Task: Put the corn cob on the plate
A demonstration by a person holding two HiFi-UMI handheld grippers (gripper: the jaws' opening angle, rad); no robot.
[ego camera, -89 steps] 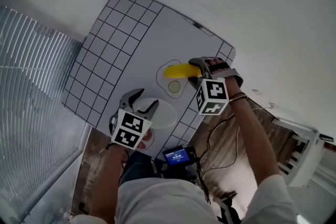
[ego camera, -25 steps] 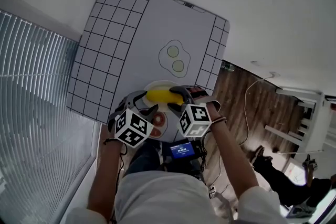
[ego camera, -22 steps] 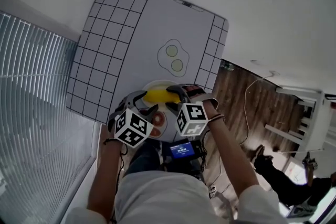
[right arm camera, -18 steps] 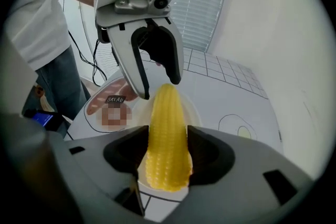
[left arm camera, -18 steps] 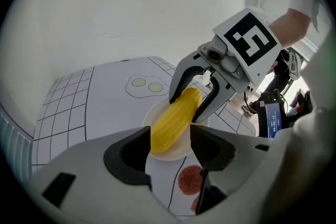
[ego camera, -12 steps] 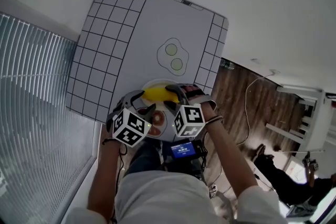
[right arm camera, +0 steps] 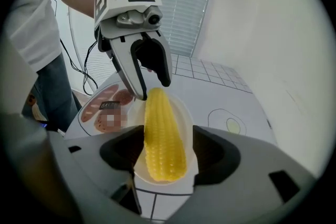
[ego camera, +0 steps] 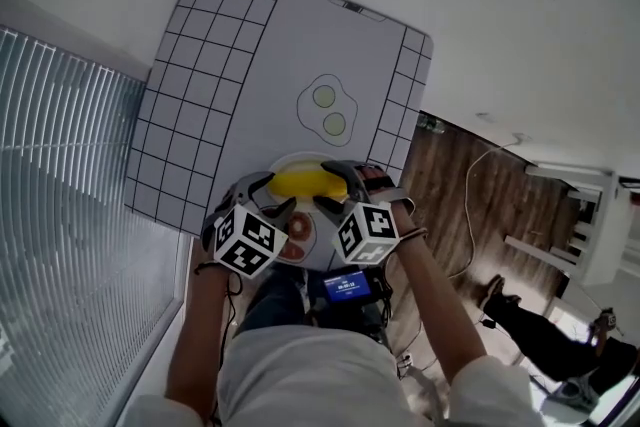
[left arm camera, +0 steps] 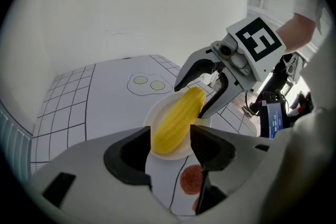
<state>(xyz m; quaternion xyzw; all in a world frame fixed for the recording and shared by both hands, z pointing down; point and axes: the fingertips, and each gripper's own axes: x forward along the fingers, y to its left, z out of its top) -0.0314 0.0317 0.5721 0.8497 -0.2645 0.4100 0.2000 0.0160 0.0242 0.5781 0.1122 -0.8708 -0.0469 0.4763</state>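
Corn cob [ego camera: 305, 182] lying on the white plate [ego camera: 300, 158], near edge of the gridded mat [ego camera: 290, 45]
Nearest, the left gripper [ego camera: 272, 193] hovers at the plate's left, fingers apart and empty. The right gripper [ego camera: 322, 183] has just been opening its jaws, which straddle the cob's right end without pressing. A fried-egg print [ego camera: 328, 110] lies farther off.
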